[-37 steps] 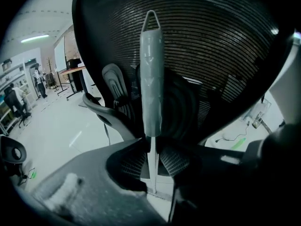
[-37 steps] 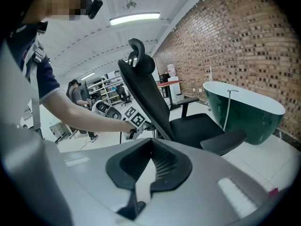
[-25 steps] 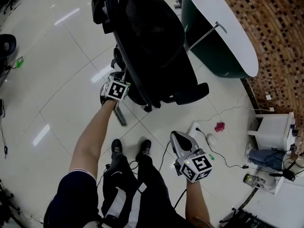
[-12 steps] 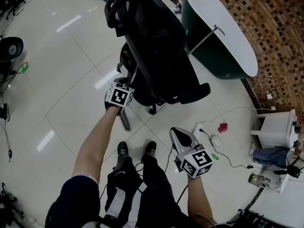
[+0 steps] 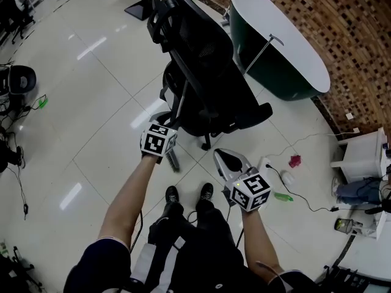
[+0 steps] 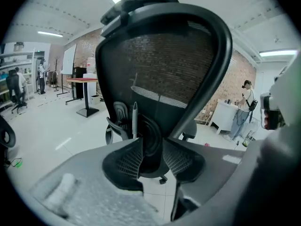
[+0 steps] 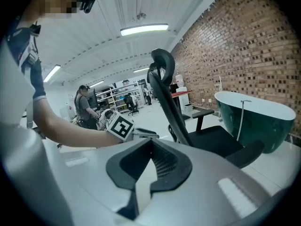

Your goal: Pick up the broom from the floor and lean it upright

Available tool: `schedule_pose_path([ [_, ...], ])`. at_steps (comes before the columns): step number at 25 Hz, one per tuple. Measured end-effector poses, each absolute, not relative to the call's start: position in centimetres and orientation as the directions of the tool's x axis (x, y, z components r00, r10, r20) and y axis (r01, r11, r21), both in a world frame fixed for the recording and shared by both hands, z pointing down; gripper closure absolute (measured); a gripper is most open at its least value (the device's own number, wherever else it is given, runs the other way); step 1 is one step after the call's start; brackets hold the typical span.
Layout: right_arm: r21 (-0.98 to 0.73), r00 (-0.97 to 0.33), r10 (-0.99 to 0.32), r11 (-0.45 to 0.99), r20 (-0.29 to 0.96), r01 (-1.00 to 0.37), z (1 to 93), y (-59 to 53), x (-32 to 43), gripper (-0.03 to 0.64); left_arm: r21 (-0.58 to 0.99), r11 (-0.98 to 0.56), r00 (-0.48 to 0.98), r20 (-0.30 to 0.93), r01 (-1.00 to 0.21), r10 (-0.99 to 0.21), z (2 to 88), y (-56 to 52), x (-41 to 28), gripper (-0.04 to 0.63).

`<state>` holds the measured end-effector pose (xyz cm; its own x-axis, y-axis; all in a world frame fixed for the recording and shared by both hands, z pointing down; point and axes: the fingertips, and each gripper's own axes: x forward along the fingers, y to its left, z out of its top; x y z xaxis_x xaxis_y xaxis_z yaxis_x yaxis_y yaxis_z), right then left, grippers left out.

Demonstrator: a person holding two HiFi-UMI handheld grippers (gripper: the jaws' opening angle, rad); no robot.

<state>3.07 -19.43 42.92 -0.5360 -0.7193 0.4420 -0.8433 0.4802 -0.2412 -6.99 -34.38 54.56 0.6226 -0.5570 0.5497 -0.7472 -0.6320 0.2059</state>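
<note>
**Item 1. Broom** (image 6: 134,124): a thin grey stick standing near upright behind the black office chair (image 5: 208,60). Its lower end (image 5: 173,160) is down at the tiled floor (image 5: 91,102), just ahead of the person's shoes (image 5: 173,194). Its pointed tip comes level with the lower part of the backrest. In the head view it seems to lean on the chair's back, though the point of contact is too fine to make out.

**Item 2. Left gripper** (image 6: 153,145): released, with the jaws apart and nothing between the pads. The stick rises just beyond the left jaw tip, outside the gap. The gripper hangs above the broom's lower part.

**Item 3. Right gripper** (image 7: 151,141): jaw tips together and empty, to the right of the broom and well apart from it.

**Item 4. Markings:** each gripper carries a cube (image 5: 159,140) faced with black-and-white square code patterns.

**Item 5. Surroundings:**
- A dark green bathtub (image 5: 269,78), white inside, stands beyond the chair against a brick wall (image 5: 354,41).
- A white power strip (image 5: 266,163) with cables lies on the floor to the right.
- A pink scrap (image 5: 295,160) lies just beside the strip.
- A white cabinet (image 5: 360,157) stands at the far right.
</note>
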Motion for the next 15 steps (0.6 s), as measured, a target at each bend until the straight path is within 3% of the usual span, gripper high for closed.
schedule_pose_path([
  [10,-0.235,-0.563,-0.735,0.512,0.379,-0.826,40.4,-20.3,-0.8,0.611,0.231,-0.694,0.724,0.348,-0.682,-0.596,44.4,-28.2,-7.7,0.466],
  [15,-0.214,-0.570,-0.750,0.528,0.335,-0.822,38.1,-20.7,-2.3,0.611,0.216,-0.737,0.766,0.258,-0.640,-0.589,40.1,-25.5,-7.5,0.526],
])
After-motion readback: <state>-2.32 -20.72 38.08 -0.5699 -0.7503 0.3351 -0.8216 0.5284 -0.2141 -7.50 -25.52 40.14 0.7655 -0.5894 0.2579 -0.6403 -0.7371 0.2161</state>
